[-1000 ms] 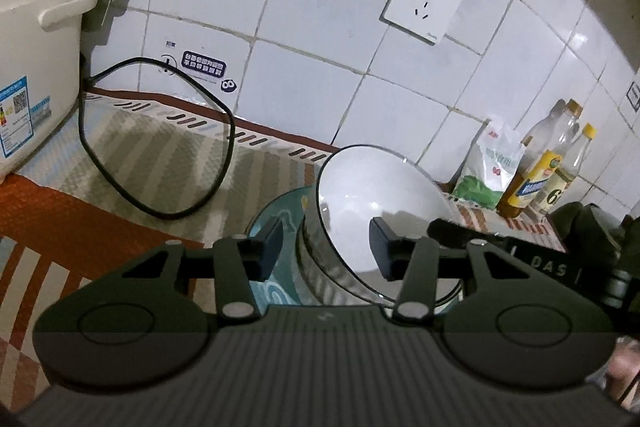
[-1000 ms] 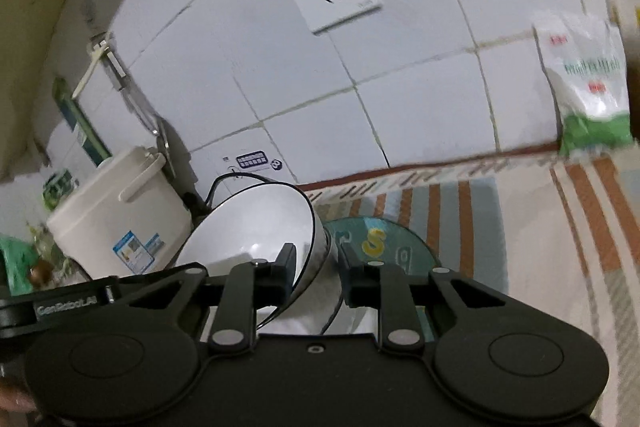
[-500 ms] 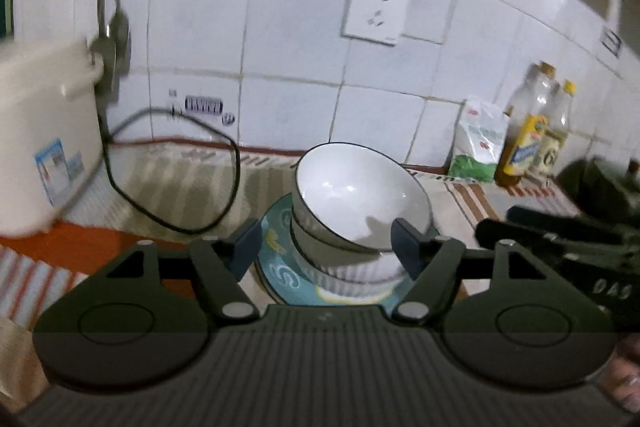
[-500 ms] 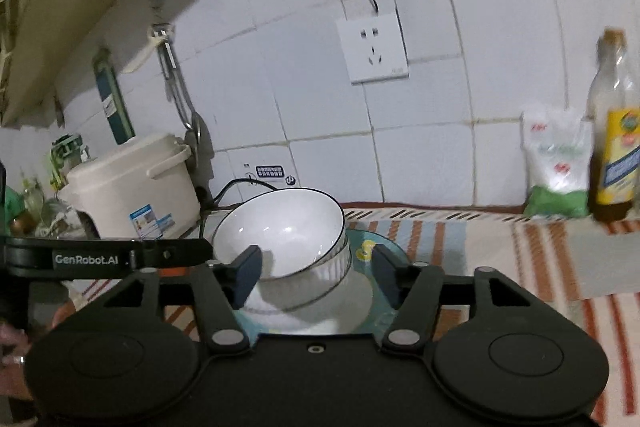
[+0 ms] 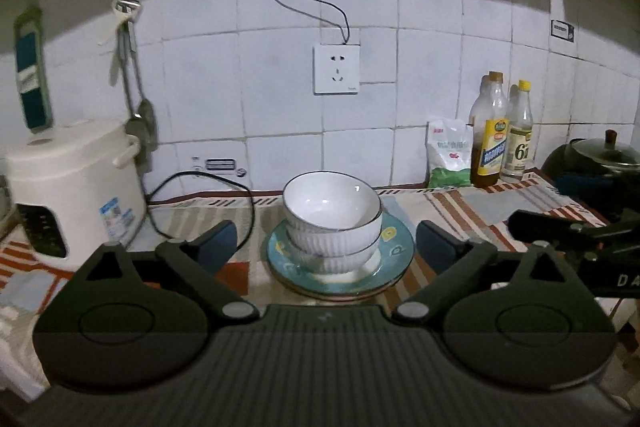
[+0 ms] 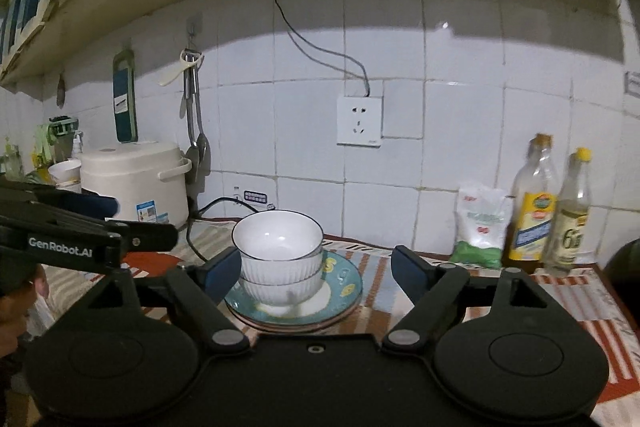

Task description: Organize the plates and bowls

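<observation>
Two white ribbed bowls [image 5: 332, 223], nested, are being carried by stacked teal patterned plates [image 5: 394, 247] on the striped cloth [image 5: 460, 203]. Left gripper [image 5: 325, 241] and right gripper [image 6: 314, 267] are being opened, nothing gripped, bowls untouched.

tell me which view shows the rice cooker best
The right wrist view: the rice cooker shows whole, lid, handle and label. In the left wrist view the rice cooker is blurred at the left edge, its base behind the left gripper's body.

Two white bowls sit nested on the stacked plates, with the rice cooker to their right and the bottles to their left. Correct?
Not quite: the sides are swapped. The left wrist view shows the bowls nested on the plates, the rice cooker to their left, the bottles to their right.
</observation>
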The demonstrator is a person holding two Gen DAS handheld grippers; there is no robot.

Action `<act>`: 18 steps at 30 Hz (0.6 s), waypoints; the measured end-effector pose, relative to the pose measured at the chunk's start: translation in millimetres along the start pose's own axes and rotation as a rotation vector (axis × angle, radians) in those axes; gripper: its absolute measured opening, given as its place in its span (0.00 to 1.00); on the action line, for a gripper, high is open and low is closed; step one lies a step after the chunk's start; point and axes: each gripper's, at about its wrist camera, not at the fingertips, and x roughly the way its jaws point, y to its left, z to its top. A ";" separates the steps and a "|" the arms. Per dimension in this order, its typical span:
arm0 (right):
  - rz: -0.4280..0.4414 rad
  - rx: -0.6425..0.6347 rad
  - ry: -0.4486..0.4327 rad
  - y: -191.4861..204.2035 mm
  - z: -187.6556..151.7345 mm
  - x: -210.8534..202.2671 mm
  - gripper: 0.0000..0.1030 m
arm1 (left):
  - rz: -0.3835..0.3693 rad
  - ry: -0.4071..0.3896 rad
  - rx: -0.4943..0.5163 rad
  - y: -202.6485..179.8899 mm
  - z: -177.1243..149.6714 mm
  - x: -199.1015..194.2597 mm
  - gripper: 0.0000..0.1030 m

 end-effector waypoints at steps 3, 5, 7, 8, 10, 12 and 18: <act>-0.037 -0.003 -0.004 4.1 -3.8 -16.4 0.87 | 0.025 -0.002 -0.017 -3.8 -6.7 -15.6 0.99; -0.057 0.000 -0.008 4.9 -7.4 -27.6 0.88 | 0.035 0.004 -0.026 -5.9 -10.5 -23.1 1.00; -0.073 0.011 -0.011 5.0 -11.3 -37.3 0.89 | 0.056 0.012 -0.032 -8.5 -14.9 -28.7 1.00; -0.077 0.019 -0.010 4.9 -13.6 -41.2 0.90 | 0.067 0.021 -0.040 -9.4 -16.9 -30.2 1.00; -0.093 0.027 -0.003 5.2 -17.6 -48.2 0.91 | 0.077 0.041 -0.053 -10.9 -21.0 -32.0 1.00; -0.127 0.023 0.003 5.9 -20.6 -53.9 0.93 | 0.098 0.050 -0.058 -12.7 -24.4 -34.3 1.00; -0.210 0.019 0.019 5.4 -24.5 -68.1 0.98 | 0.120 0.056 -0.054 -20.9 -32.0 -44.7 1.00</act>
